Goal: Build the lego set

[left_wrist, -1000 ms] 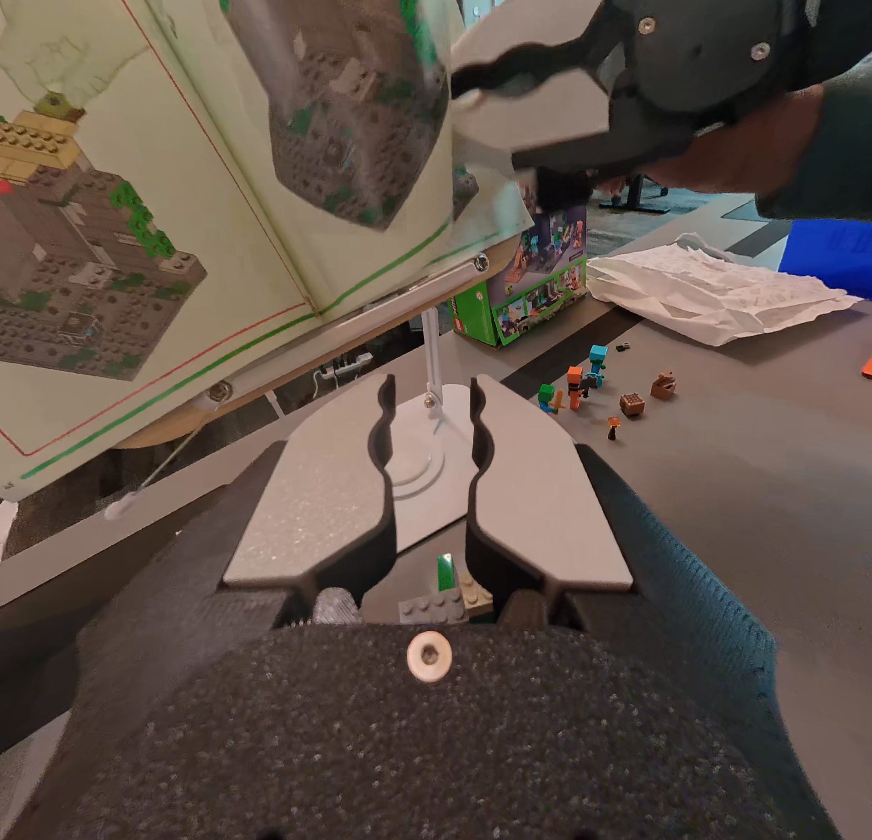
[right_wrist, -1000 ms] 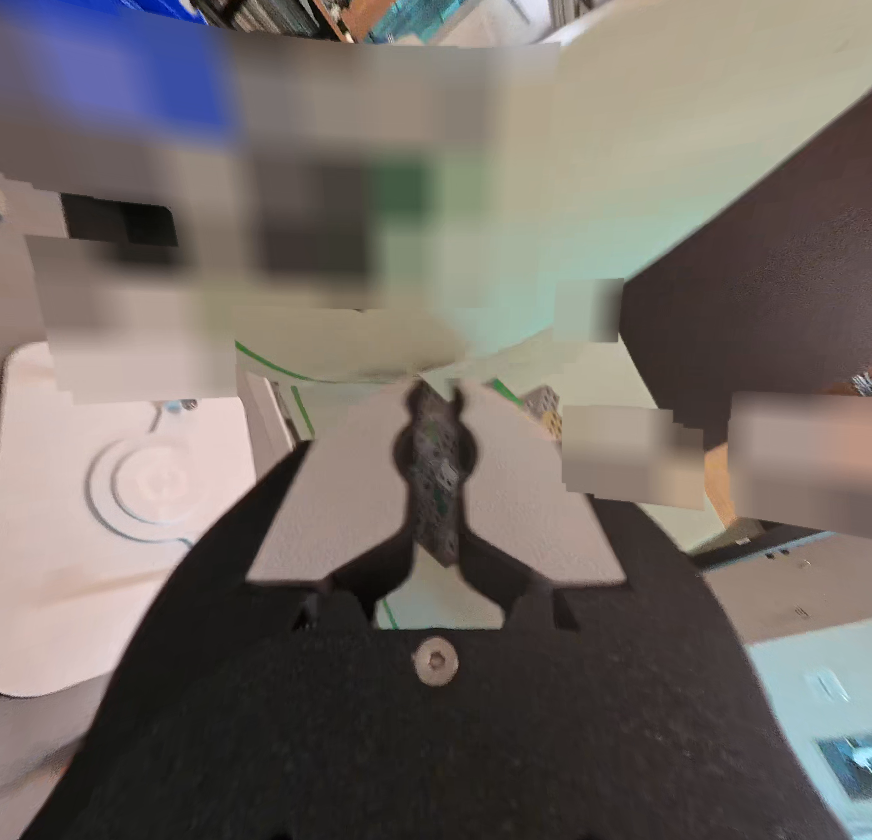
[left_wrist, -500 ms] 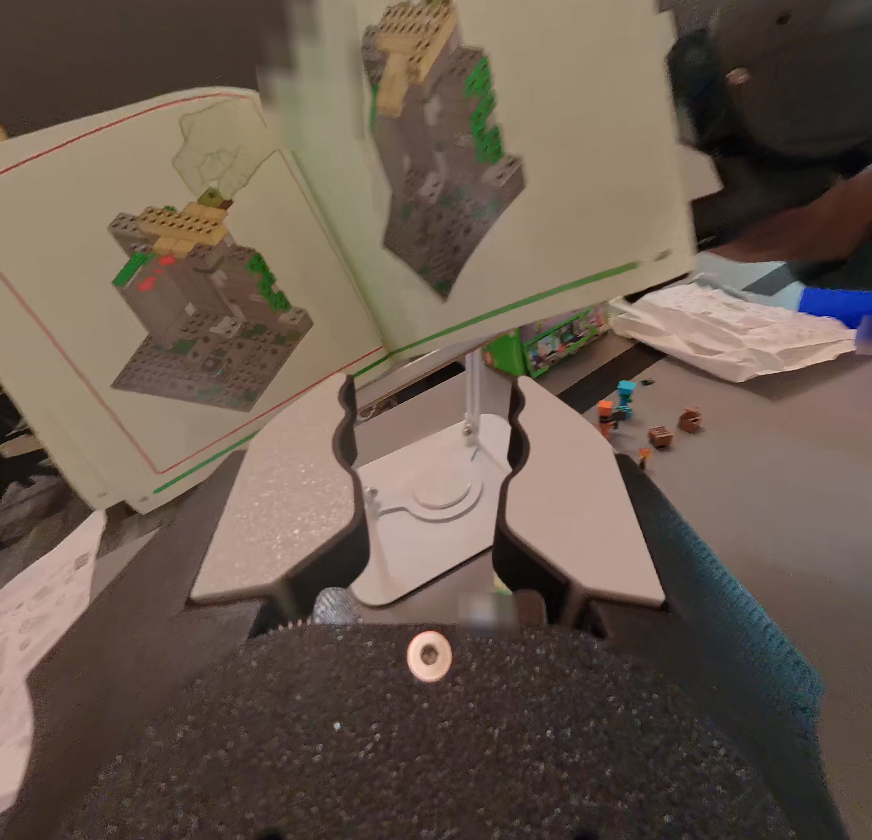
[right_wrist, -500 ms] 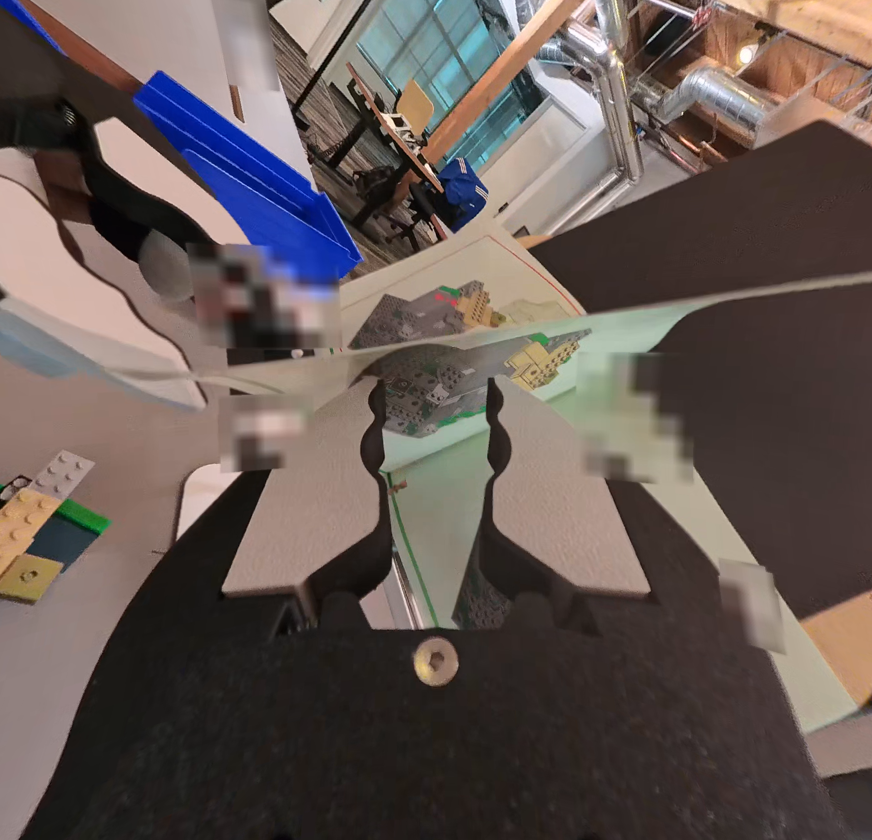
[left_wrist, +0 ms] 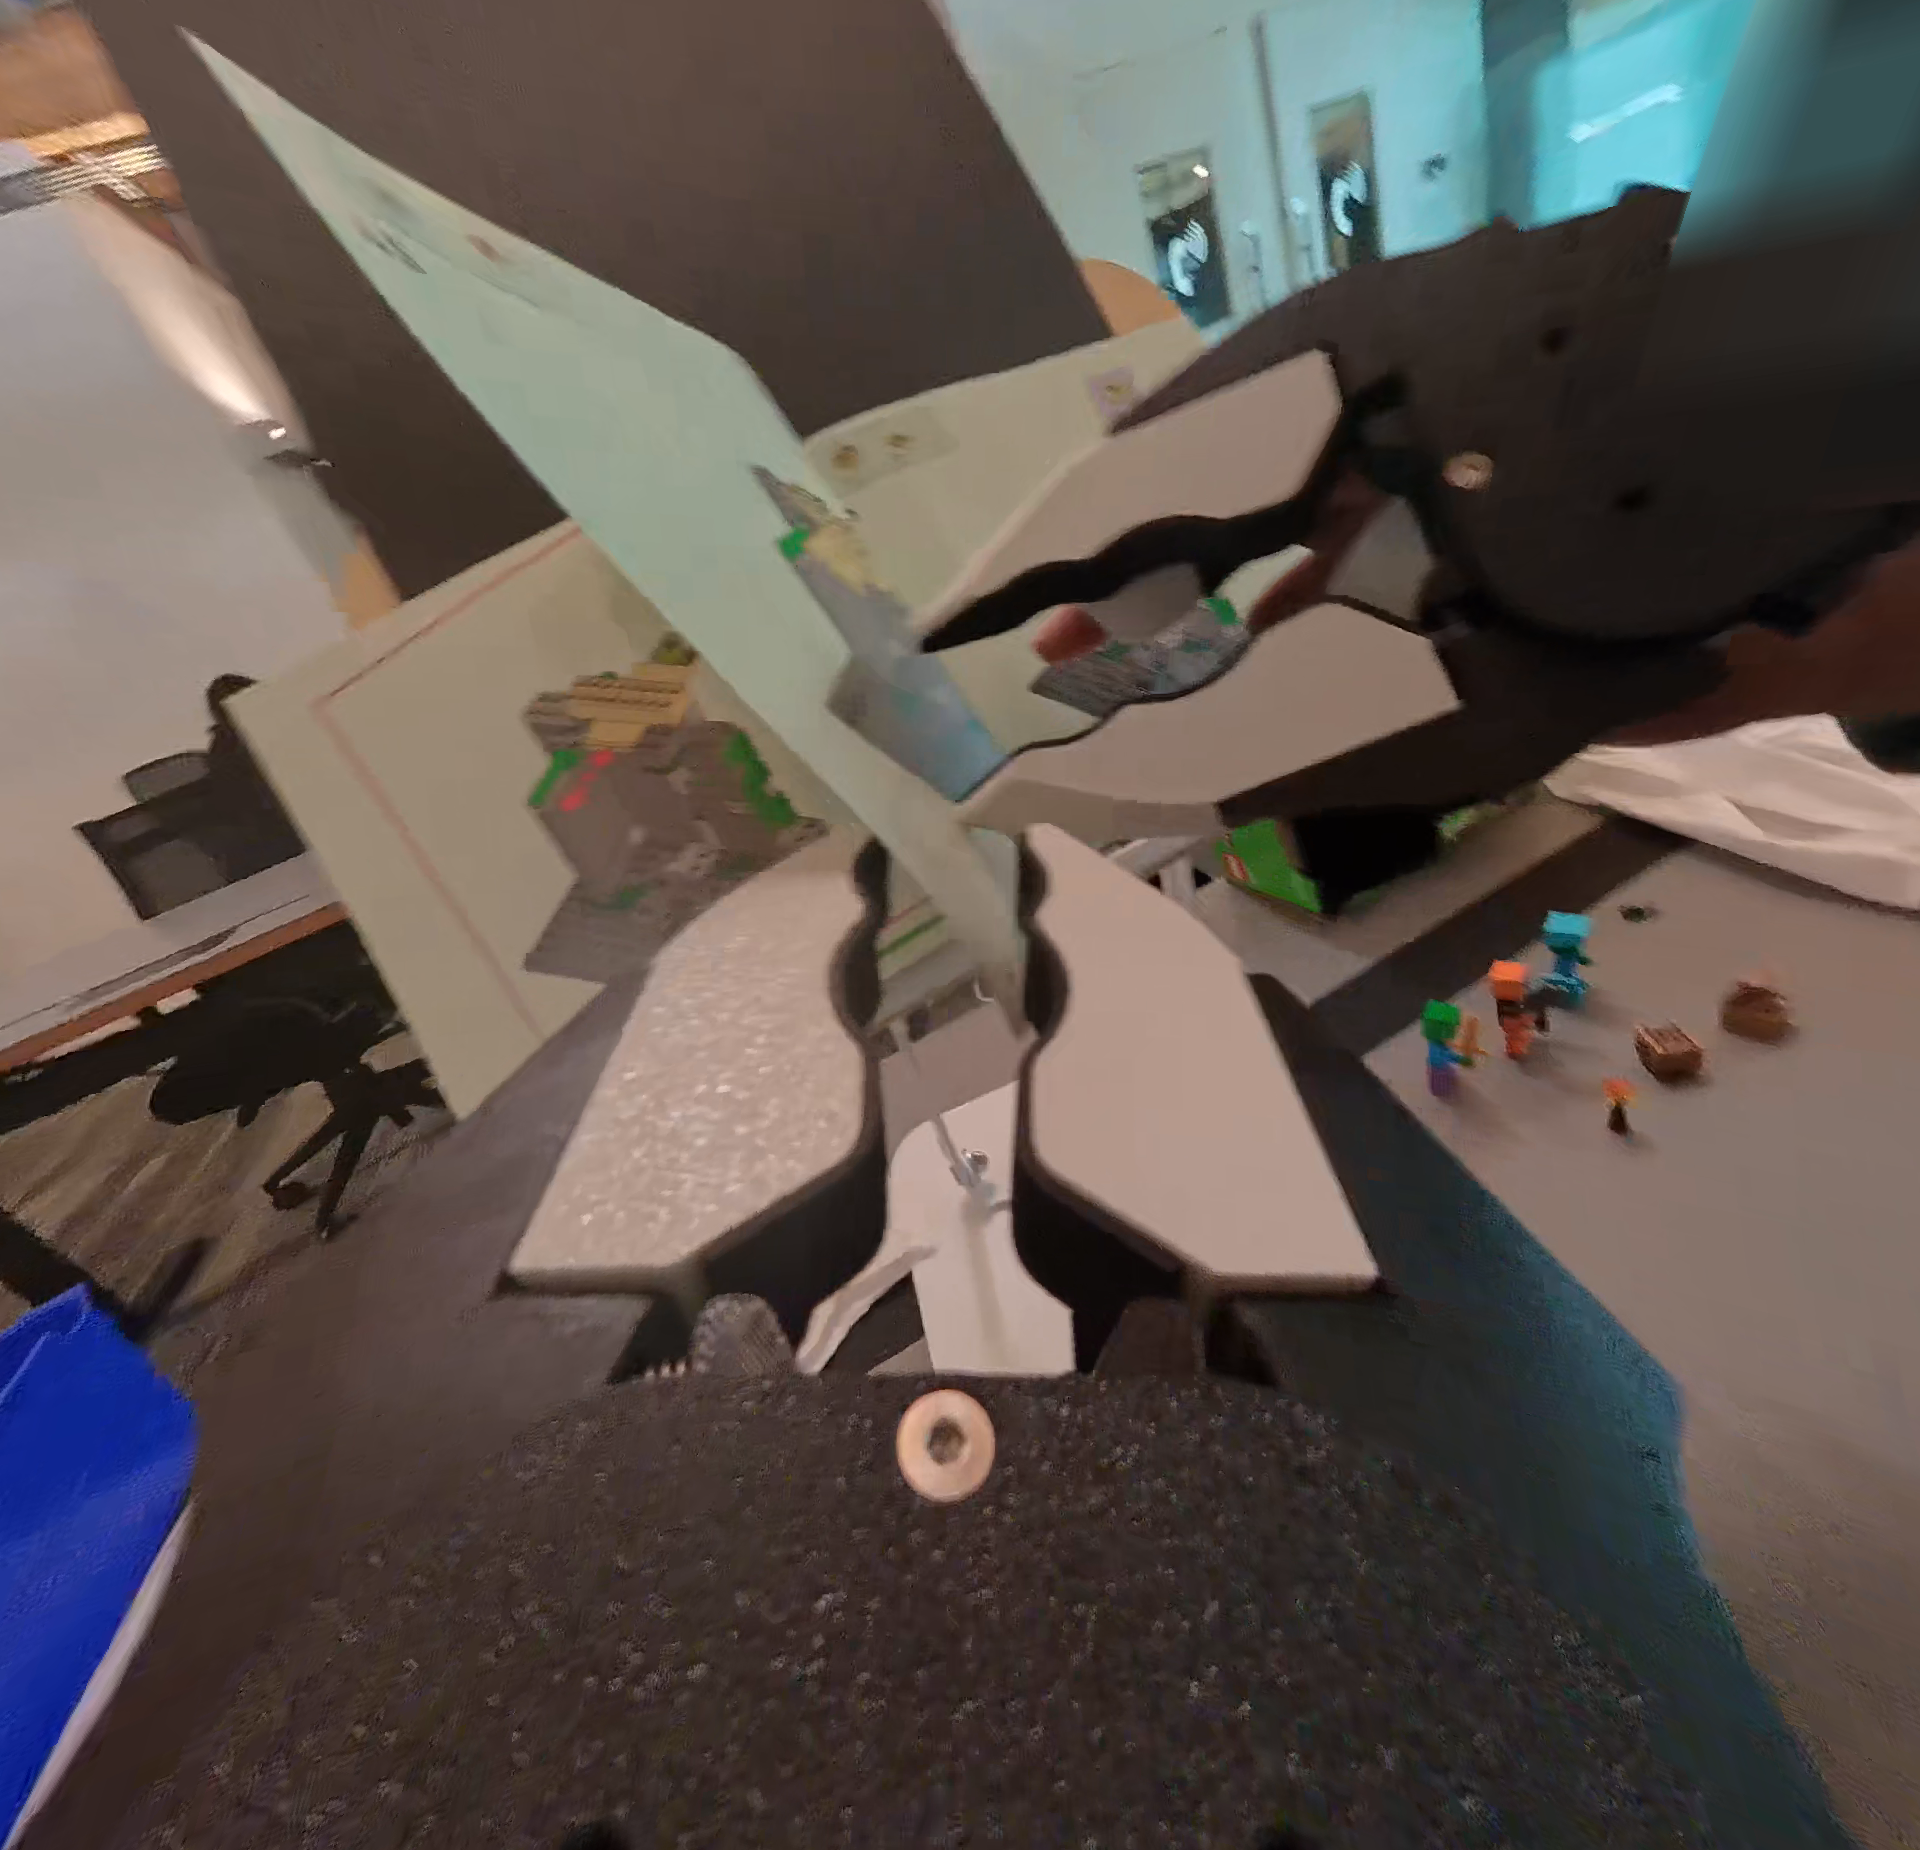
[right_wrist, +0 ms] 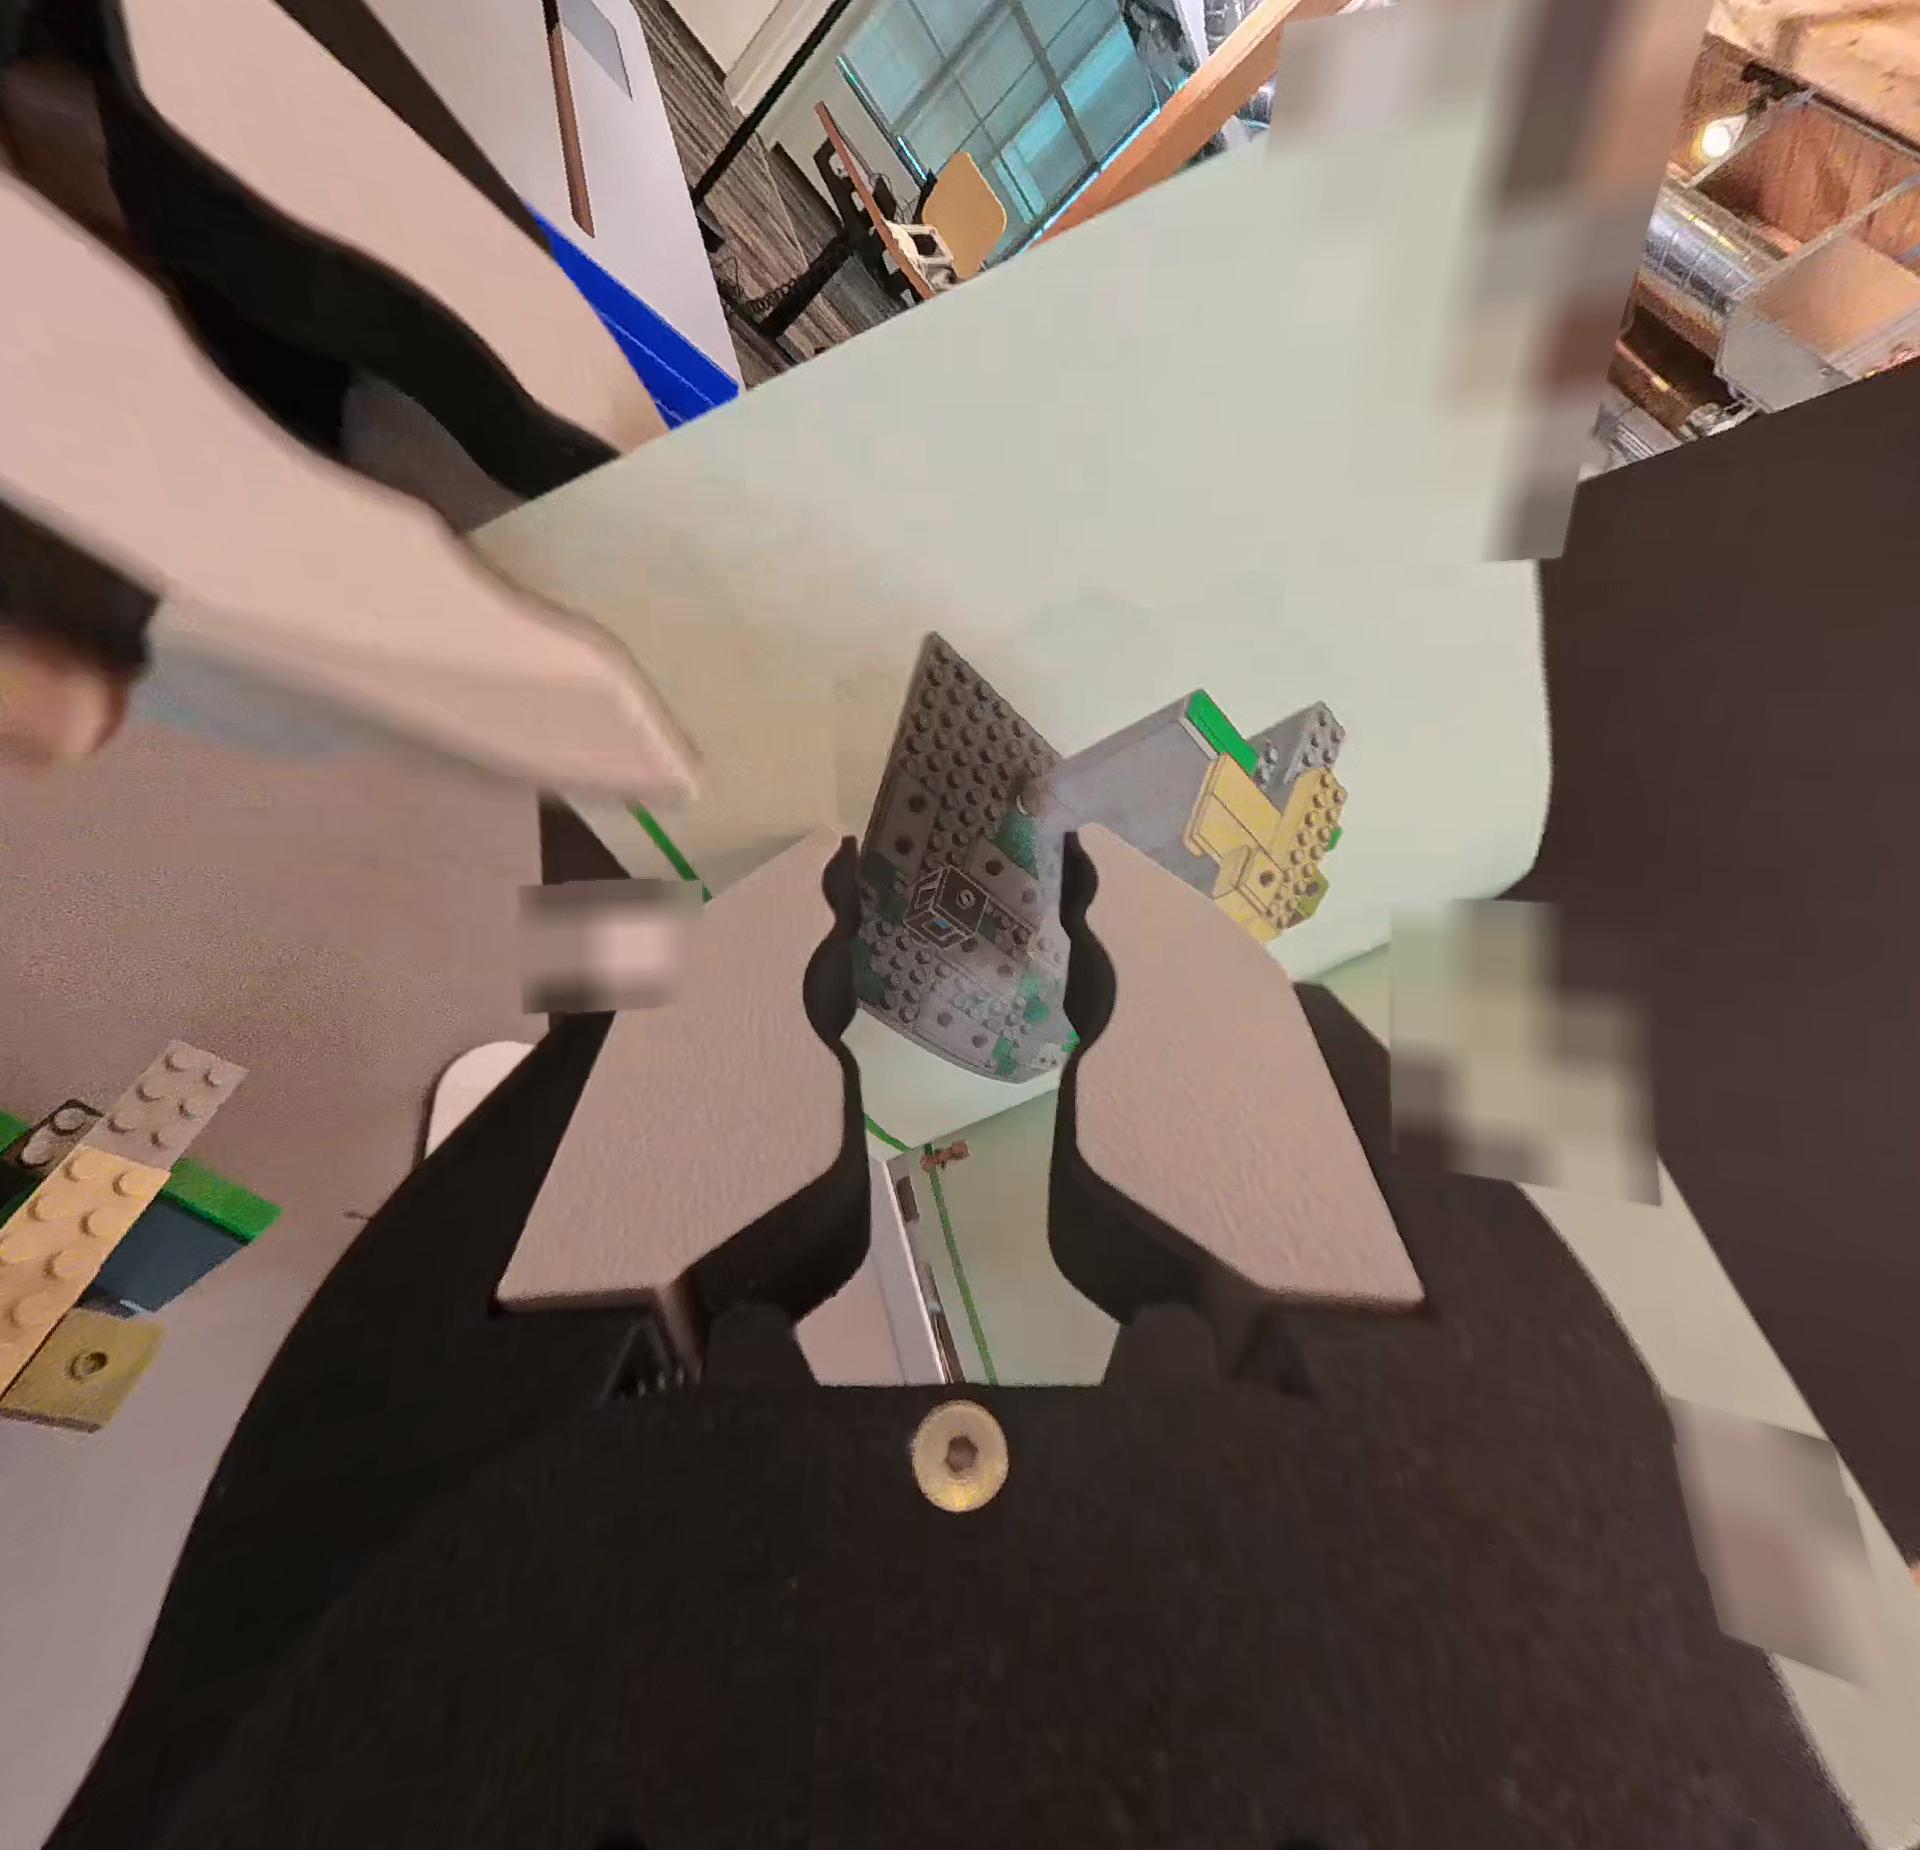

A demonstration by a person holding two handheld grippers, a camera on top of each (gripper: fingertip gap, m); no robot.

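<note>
The instruction booklet stands open on a white stand (left_wrist: 987, 1281). One loose page (left_wrist: 623, 429) stands up edge-on, and its lower edge passes between the tips of my left gripper (left_wrist: 945, 865), which is open and not pinching it. My right gripper (right_wrist: 956, 844) is open and empty in front of the same page (right_wrist: 1039, 512), which shows a grey and tan build. It also shows in the left wrist view (left_wrist: 935, 647), jaws slightly apart against the page. One of the left gripper's fingers (right_wrist: 416, 637) reaches in from the upper left of the right wrist view.
Several minifigures (left_wrist: 1507, 1011) and small brown pieces stand on the grey table at the right. A green box (left_wrist: 1262, 865) and crumpled white paper (left_wrist: 1766, 803) lie behind them. Tan, grey and green plates (right_wrist: 83, 1218) lie at the left. A blue bin (left_wrist: 73, 1488) is at the lower left. The gap from one gripper's tips to the other's is roughly 4 cm.
The right gripper went from shut on the page to open. The page swung round to edge-on. The left gripper moved up to the page's lower edge and its jaws narrowed.
</note>
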